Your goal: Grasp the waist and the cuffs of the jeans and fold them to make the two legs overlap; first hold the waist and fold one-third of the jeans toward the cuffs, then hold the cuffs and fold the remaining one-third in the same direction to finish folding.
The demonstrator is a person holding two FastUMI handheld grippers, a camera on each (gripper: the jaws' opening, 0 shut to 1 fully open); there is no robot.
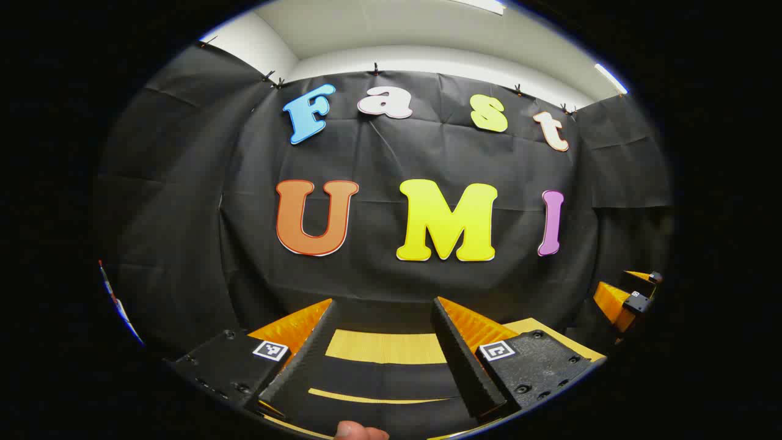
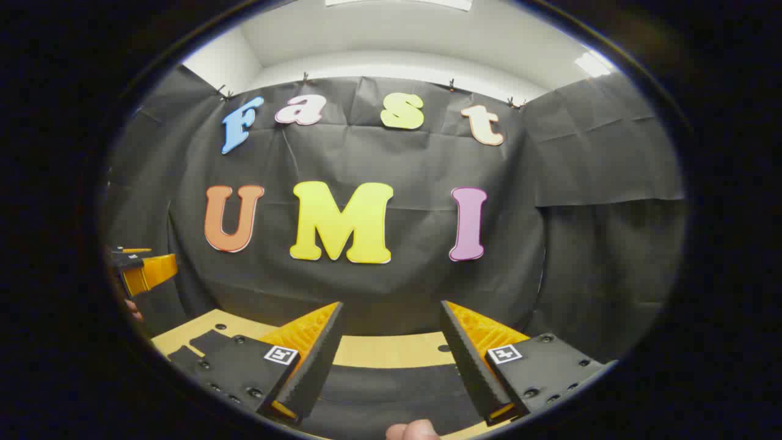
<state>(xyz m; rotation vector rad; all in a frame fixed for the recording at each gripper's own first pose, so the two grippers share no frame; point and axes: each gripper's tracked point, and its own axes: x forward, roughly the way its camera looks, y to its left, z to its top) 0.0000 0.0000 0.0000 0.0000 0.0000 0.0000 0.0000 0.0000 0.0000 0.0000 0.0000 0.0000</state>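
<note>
Dark jeans [image 1: 385, 382] lie flat on the yellow surface [image 1: 385, 347] at 6 o'clock, under both claws. Left claw [image 1: 385, 318] and right claw [image 2: 391, 321] hang spread wide, gripping nothing, above the fabric.

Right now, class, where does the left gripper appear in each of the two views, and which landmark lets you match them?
Left gripper view: the left gripper is at bottom centre, its fingers spread apart.
Right gripper view: it is at the far left edge, farther off.
Shared landmark: the yellow tabletop below the black wall.
</note>
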